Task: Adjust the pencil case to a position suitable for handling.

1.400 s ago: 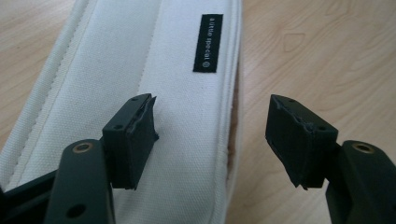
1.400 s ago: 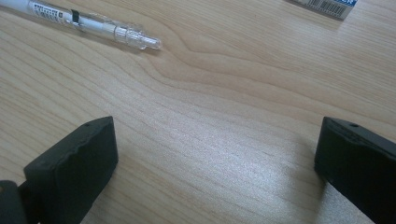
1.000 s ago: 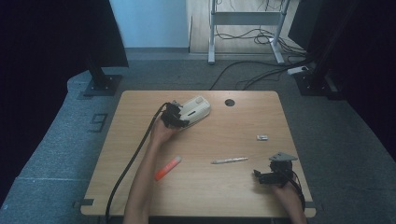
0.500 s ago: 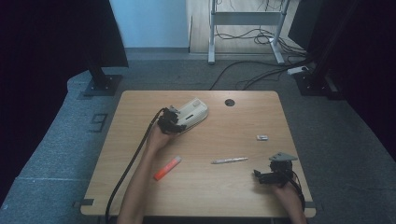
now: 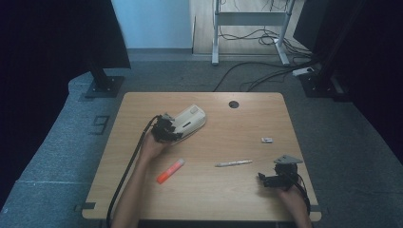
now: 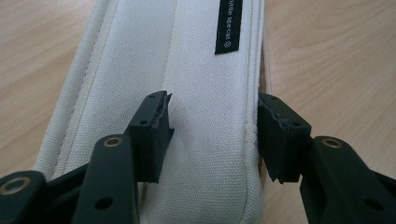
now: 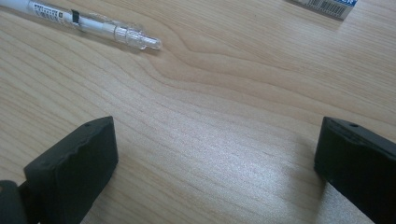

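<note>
1. The wooden table (image 5: 142, 190) filled the lower centre of the high view.
2. The white fabric pouch (image 5: 190, 121) lay left of centre on it – its near end sat between the left gripper (image 6: 212, 135) jaws, which had just been closing; one pad pressed the cloth, the other met its seam.
3. The right gripper (image 7: 217, 163), lower right, stood wide open over bare wood.
4. The pen (image 7: 88, 25) was cut off at the frame's top – the pouch label was only partly legible.
</note>
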Available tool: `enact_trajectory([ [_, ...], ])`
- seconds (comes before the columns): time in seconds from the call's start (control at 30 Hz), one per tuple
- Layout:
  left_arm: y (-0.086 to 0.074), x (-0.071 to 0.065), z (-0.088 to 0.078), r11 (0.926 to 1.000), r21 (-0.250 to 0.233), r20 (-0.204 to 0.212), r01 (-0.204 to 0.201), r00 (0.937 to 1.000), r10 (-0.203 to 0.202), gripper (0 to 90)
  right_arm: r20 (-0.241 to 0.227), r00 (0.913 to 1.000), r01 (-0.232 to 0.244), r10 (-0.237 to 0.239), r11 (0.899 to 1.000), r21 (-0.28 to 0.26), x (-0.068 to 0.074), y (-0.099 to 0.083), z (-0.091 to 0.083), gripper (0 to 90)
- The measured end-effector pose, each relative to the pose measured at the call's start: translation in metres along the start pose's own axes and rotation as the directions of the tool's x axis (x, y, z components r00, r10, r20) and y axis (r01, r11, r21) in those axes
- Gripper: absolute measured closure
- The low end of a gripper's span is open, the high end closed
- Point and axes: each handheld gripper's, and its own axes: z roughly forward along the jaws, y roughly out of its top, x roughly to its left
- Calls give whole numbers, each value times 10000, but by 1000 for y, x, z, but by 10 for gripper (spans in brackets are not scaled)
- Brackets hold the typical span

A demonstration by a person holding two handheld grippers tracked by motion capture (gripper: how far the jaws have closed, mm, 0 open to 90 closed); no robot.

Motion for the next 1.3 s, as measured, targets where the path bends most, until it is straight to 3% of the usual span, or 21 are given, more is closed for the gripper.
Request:
enact_trajectory([
  [0.17, -10, -4, -9, 9999, 103, -12, -18, 10000, 18, 472, 0, 10000, -2, 2, 10000, 2, 0, 0, 0, 0],
  [0.47, -29, -10, -22, 9984, -217, 284, 523, 9983, -517, 469, 0, 10000, -2, 2, 10000, 2, 0, 0, 0, 0],
  [0.57, -34, -11, -28, 9993, -107, 383, 365, 9986, -360, 469, 1, 10000, -2, 2, 10000, -1, 0, 0, 0, 0],
  [1.07, -71, -25, -50, 9964, -753, 594, 401, 9976, -357, 487, 2, 10000, -3, 3, 10000, 2, 0, 0, 0, 0],
  [1.3, -77, -30, -51, 9946, -1015, 237, 207, 9996, -183, 507, 3, 10000, -5, 5, 10000, 0, 0, 0, 0, 0],
])
